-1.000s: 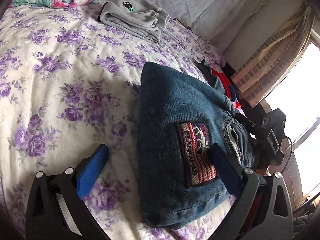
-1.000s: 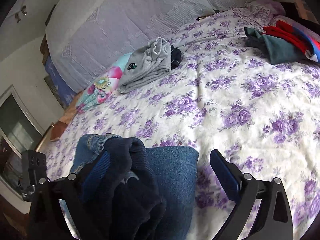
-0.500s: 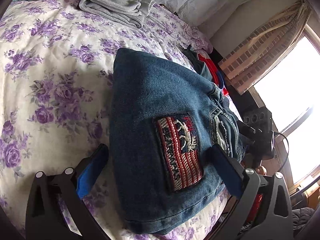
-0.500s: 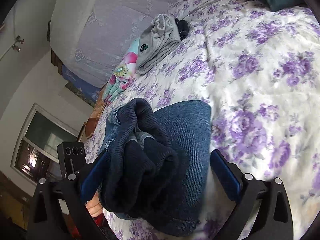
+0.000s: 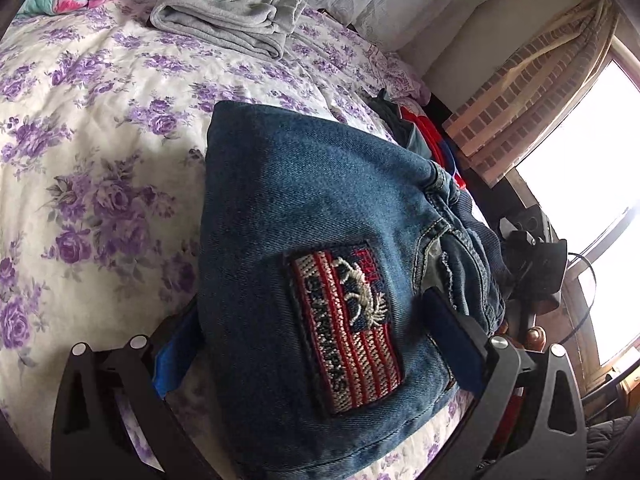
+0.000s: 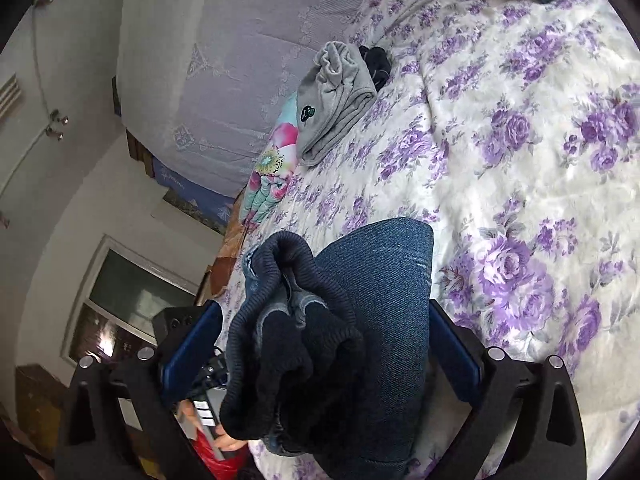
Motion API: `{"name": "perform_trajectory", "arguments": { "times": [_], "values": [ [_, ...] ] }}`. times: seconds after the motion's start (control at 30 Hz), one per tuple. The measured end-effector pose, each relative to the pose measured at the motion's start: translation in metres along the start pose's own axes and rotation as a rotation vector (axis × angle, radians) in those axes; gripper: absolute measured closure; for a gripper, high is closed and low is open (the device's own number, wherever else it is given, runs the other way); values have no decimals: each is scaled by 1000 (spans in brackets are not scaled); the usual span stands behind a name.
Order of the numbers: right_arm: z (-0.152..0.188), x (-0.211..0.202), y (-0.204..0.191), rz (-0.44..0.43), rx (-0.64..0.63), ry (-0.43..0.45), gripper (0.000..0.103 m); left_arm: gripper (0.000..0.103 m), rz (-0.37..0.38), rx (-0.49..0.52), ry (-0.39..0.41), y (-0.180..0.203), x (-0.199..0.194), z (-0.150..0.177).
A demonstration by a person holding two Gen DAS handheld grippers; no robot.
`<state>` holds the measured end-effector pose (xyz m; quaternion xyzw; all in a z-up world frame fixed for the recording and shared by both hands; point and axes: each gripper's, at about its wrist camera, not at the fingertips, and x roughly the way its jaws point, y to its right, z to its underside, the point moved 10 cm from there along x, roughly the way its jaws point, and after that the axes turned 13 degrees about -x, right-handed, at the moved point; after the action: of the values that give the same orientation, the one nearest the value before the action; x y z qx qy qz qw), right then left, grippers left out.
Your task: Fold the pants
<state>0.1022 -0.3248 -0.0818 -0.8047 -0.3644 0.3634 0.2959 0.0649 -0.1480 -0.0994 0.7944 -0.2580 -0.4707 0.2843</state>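
Note:
Folded blue jeans [image 5: 320, 216] with a red striped flag patch [image 5: 348, 328] lie on the purple-flowered bedspread [image 5: 92, 168]. My left gripper [image 5: 316, 340] is wide apart, with the end of the folded jeans between its blue pads [image 5: 452, 332], one on each side. My right gripper [image 6: 320, 344] straddles the other end of the jeans [image 6: 384, 280], where the dark ribbed waistband [image 6: 292, 336] bunches up. Its blue pads [image 6: 452, 348] stand wide on both sides. Whether either gripper presses on the cloth cannot be told.
Folded grey sweatpants [image 5: 228, 12] lie at the head of the bed, also in the right wrist view [image 6: 336, 96]. A floral quilt [image 6: 272, 168] lies beside them. A pile of red and dark clothes [image 5: 424, 136] lies at the bed's far edge, near a curtained window [image 5: 520, 92].
Both grippers have moved in along the jeans, which now sit deeper between the pads. The right view has tilted further. The jeans stay folded in place.

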Motion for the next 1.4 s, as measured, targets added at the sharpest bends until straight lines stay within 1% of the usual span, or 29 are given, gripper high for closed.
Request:
{"name": "perform_trajectory", "arguments": {
  "times": [0.07,0.13,0.17,0.2,0.27,0.33,0.37,0.43,0.47,0.5,0.57,0.6,0.63,0.67,0.73,0.8,0.87,0.97,1.07,1.17,1.27,1.4],
  "values": [
    [-2,8,0,52,-14,-47,3,4,-12,11,-2,0,2,-1],
    [2,16,-2,129,-85,-99,3,4,-31,25,3,1,3,-1],
    [4,20,-3,163,-126,-108,3,4,-37,30,6,2,3,-1],
    [4,20,-3,179,-153,-99,3,4,-42,32,5,2,4,0],
    [5,20,2,150,-149,-67,3,4,-44,34,7,2,4,-1],
    [6,17,2,131,-210,-20,3,4,-54,42,11,1,3,-1],
    [8,16,1,137,-224,-11,4,4,-65,50,16,1,3,0],
    [8,15,-1,163,-231,-3,4,4,-112,70,46,2,1,1],
    [8,14,-2,170,-236,7,4,7,-142,94,73,5,-2,1],
    [8,13,-2,177,-239,18,7,8,-166,119,94,9,-4,2],
    [8,7,-8,212,-272,52,21,15,-176,125,125,12,-8,2],
    [9,3,-14,248,-317,72,24,16,-177,125,139,13,-10,2],
    [11,-2,-25,291,-377,93,29,21,-184,130,153,13,-13,2],
    [13,-3,-34,324,-434,114,32,25,-189,136,167,15,-16,2],
    [17,-11,-55,380,-547,160,33,31,-176,145,196,20,-26,2],
    [15,-19,-70,389,-597,189,33,33,-166,160,233,28,-37,1],
    [5,-22,-79,377,-609,199,33,33,-171,180,266,37,-47,-6],
    [-26,-16,-93,366,-637,210,33,33,-189,222,326,52,-60,-33],
    [-75,1,-106,354,-655,222,33,33,-223,264,384,66,-69,-83],
    [-140,23,-114,334,-656,259,33,33,-253,279,438,79,-78,-143],
    [-207,46,-119,333,-649,309,33,33,-289,288,492,89,-80,-207],
    [-287,85,-113,338,-627,390,33,33,-310,279,554,88,-73,-285]
  ]
}}
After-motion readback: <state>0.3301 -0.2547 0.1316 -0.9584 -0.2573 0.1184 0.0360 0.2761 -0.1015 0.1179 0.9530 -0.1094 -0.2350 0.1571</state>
